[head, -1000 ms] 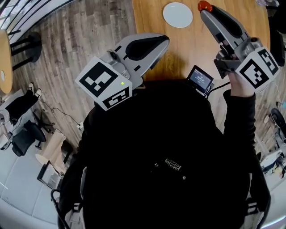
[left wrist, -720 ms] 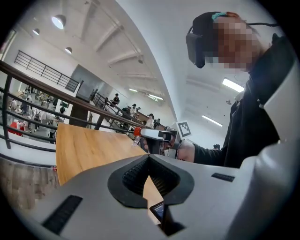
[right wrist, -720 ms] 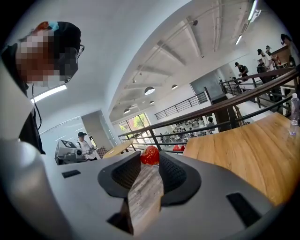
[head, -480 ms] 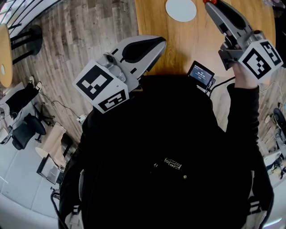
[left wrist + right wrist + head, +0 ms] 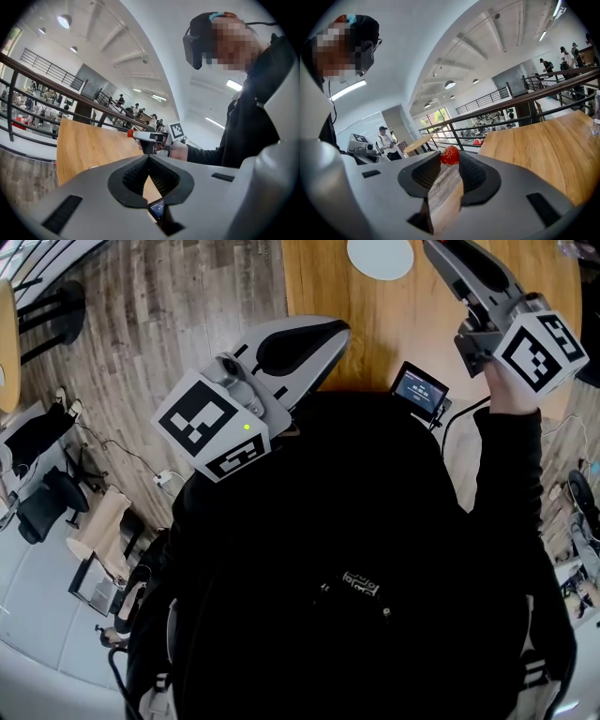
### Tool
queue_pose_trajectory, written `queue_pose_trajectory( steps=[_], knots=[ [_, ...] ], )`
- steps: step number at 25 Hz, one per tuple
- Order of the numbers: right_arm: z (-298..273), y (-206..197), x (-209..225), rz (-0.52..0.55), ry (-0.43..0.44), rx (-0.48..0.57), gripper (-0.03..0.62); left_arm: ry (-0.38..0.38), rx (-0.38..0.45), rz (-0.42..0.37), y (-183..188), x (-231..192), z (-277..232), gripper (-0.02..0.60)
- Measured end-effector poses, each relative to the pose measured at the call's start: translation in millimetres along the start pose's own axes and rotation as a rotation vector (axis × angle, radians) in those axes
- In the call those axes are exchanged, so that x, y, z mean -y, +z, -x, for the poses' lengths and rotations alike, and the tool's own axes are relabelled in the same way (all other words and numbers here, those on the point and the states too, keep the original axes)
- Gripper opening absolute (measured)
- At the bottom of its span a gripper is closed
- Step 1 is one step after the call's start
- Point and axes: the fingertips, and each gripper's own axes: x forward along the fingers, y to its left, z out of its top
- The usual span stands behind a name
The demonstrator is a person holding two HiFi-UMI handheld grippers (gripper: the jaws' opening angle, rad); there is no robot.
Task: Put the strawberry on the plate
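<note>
— Right claw point(image 5: 449, 159)?
— Clamped on the strawberry point(image 5: 450, 154) at its tips, over the desk point(image 5: 375, 324). The plate point(image 5: 380, 257) lies at its nine o'clock, head view.
— Left claw point(image 5: 149, 158)?
— Pads together, empty.

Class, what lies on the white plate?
Nothing on the white plate where visible; its far rim is out of frame. The strawberry is pinched in the right gripper.

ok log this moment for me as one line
right tongs: shut on red strawberry, held aloft | left tongs: shut, empty | round white plate: strawberry not yet on it
</note>
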Motion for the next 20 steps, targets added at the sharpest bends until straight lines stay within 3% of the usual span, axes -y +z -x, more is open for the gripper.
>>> queue_pose_trajectory(
  steps=[6, 13, 20],
  knots=[
    [-5.8, -11.1, 12.8, -0.005, -0.007, -0.039, 0.132, -0.054, 0.000, -0.009, -3.9, 23.4, -1.5, 0.006],
    [-9.7, -29.7, 30.9, -0.013, -0.026, -0.077, 0.132, -0.121, -0.051, -0.104, -16.5, 57.9, 0.2, 0.006],
    [-18.2, -68.5, 61.5, -0.010, -0.057, -0.162, 0.132, -0.280, -0.052, -0.214, -28.8, 106.7, -1.1, 0.006]
  ],
)
